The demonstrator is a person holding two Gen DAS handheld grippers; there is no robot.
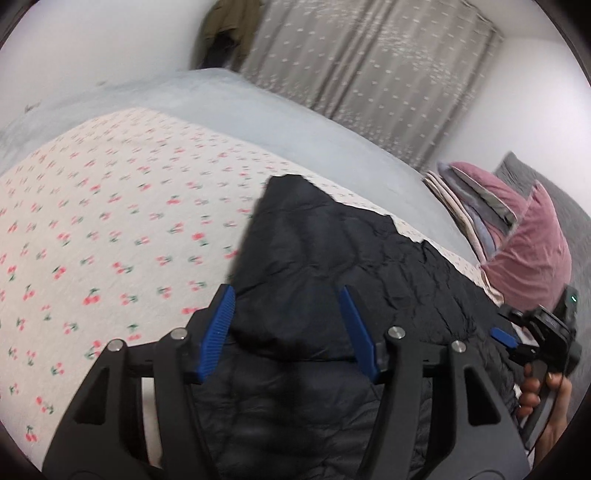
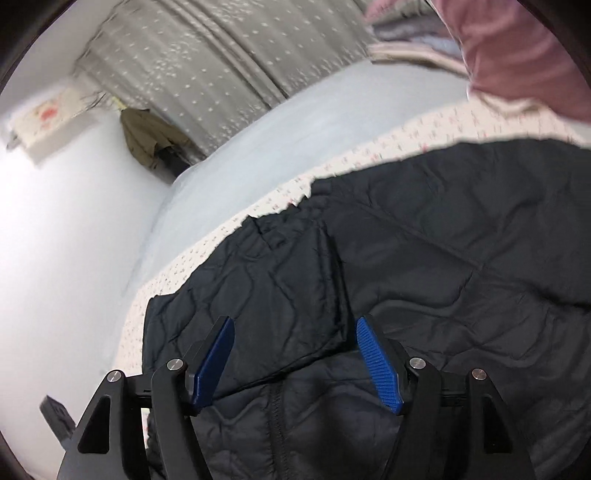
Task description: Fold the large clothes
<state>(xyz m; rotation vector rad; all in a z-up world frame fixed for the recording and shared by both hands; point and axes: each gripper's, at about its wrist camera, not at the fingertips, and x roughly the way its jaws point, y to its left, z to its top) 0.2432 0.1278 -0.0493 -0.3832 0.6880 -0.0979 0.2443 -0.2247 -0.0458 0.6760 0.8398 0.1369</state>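
black quilted jacket (image 2: 424,240) under both parted jaws, ungripped, on cherry-print sheet (image 1: 110,221)

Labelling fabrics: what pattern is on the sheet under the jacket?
Cream sheet with small red cherries, clearest in left wrist view.

You face a bed (image 1: 295,125) laid with a pale blue-grey sheet; over it lies a cream cover (image 1: 110,221) printed with small red cherries. Beyond its far edge hangs a grey curtain (image 1: 369,66) flecked with white, pleated from top to bottom. White walls (image 1: 92,37) on both sides, brightly lit at your left. An olive coat (image 1: 229,29) hangs by the curtain's edge. Pink pillows (image 1: 528,251) and folded bedding (image 1: 465,206) are stacked at your right. A white wall unit (image 2: 48,118) shows, blurred.
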